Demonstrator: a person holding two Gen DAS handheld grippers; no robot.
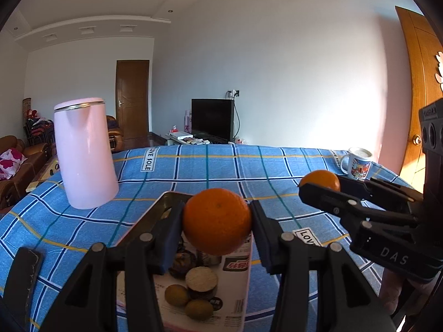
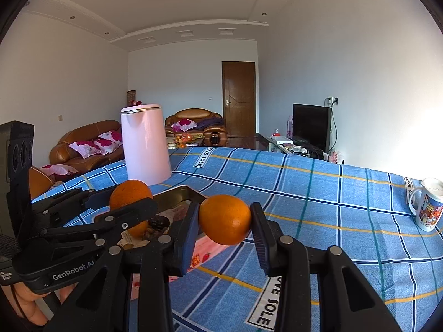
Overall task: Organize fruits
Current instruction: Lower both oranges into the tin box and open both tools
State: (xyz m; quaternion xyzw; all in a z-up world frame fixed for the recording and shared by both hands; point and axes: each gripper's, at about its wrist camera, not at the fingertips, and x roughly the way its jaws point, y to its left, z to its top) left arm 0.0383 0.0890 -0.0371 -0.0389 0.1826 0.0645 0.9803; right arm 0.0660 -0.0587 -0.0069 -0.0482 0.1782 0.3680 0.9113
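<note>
Left gripper (image 1: 217, 222) and right gripper (image 2: 224, 220) each clamp an orange (image 1: 216, 221); round skin may slip, missing the box (image 1: 210, 285) at 6 o'clock

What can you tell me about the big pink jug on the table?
The pink kettle is tall, smooth and glossy, probably plastic. It is wider at the bottom, with a small pouring spout at the top edge. A shiny metal ring runs round under its closed pink lid. It stands upright on the blue checked tablecloth, near the far left corner. Nothing else touches it; both grippers are away from it, each holding an orange. No handle shows from here.
</note>
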